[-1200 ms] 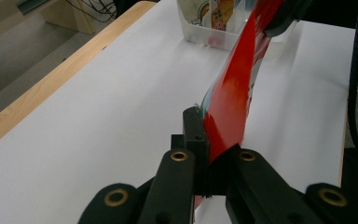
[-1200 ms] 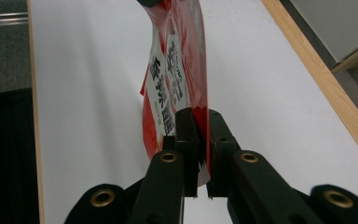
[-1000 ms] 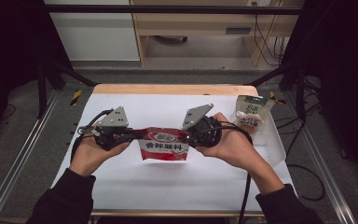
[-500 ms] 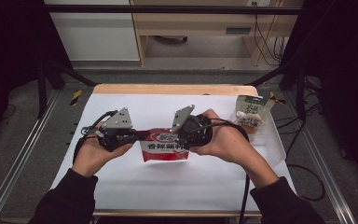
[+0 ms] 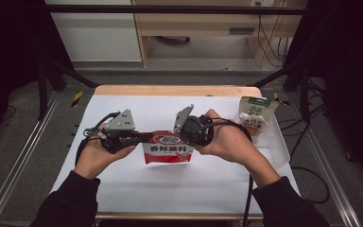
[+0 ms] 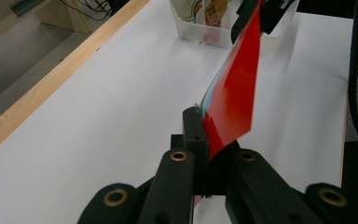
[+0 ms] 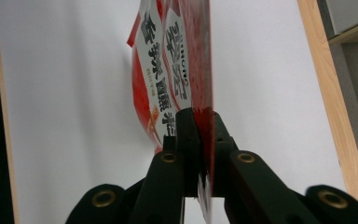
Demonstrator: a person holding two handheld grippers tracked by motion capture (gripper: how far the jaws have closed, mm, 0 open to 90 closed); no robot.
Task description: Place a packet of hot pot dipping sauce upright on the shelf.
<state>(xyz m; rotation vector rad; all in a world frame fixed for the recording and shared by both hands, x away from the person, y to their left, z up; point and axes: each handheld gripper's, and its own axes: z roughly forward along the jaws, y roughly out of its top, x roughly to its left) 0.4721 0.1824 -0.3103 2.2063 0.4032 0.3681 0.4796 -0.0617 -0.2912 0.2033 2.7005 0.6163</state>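
A red snack packet (image 5: 168,147) with white label and black lettering hangs upright just above the white table, stretched between both grippers. My left gripper (image 5: 144,138) is shut on its upper left corner; in the left gripper view the jaws (image 6: 204,135) pinch the red foil edge (image 6: 233,88). My right gripper (image 5: 183,137) holds the upper right corner. Its jaws have just been closing, and in the right gripper view they (image 7: 201,126) press on the packet's edge (image 7: 177,70). A hand grasps each gripper.
A clear plastic tub (image 5: 274,137) stands at the table's right edge with a green and white pouch (image 5: 254,116) upright in it. The wooden table rim (image 5: 170,90) runs along the far side. Metal rails flank the table.
The right hand and its gripper shifted a little to the left and its grey plate tilted. The left gripper and the packet stayed where they were.
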